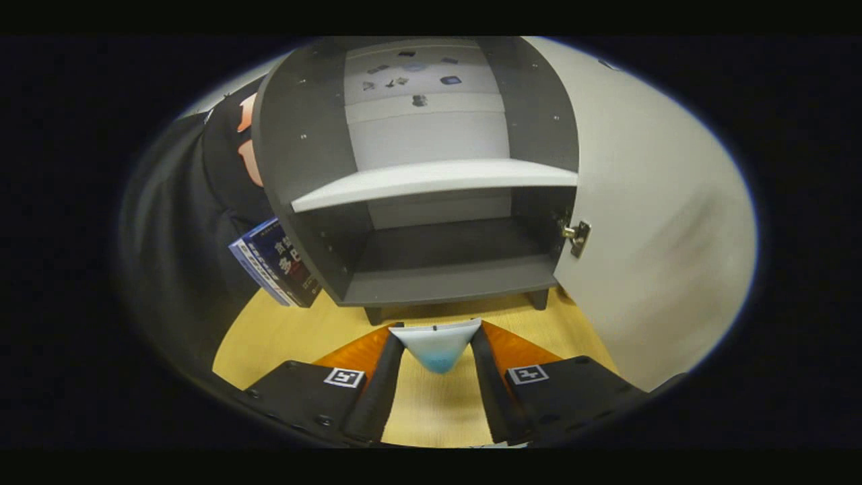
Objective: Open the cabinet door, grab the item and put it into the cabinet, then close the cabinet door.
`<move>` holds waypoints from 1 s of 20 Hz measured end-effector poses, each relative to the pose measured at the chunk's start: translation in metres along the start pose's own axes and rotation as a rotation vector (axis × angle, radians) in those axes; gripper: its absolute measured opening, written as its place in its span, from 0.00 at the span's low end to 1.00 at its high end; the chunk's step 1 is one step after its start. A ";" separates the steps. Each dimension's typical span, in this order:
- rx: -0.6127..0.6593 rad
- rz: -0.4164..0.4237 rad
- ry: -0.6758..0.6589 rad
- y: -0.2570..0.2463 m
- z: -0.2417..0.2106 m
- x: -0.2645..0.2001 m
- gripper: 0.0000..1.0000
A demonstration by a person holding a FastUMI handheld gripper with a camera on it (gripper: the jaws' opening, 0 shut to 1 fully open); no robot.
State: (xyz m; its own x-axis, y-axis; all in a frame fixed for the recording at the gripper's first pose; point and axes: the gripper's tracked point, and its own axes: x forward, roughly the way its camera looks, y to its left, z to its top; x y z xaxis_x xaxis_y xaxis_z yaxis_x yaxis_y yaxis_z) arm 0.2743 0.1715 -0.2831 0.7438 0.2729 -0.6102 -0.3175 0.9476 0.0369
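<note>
A dark grey cabinet [431,269] stands just ahead of me on the wooden table, its pale door [646,222] swung wide open to the right on a brass hinge [576,234]. A white shelf [431,180] splits the inside; the lower compartment [444,246] is bare. My gripper [436,340] is shut on a small white item with a blue lower tip [436,347], pinched between both fingers. The item hangs above the table, a little in front of the cabinet's bottom edge.
A blue book [276,264] leans against the cabinet's left side. The cabinet rests on short feet [537,299] on the yellow tabletop [283,337]. Small stickers dot the back panel [417,81] of the upper compartment. The open door walls off the right.
</note>
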 end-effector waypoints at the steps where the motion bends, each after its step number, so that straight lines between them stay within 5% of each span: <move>1: 0.003 0.012 -0.019 0.006 0.016 -0.006 0.63; 14: -0.069 0.027 -0.208 0.040 0.192 -0.031 0.63; 20: -0.109 -0.007 -0.240 0.040 0.247 -0.003 0.63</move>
State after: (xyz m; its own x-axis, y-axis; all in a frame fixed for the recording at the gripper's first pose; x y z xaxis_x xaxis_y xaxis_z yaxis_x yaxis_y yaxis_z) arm 0.4046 0.2497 -0.0845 0.8603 0.3101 -0.4046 -0.3634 0.9297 -0.0601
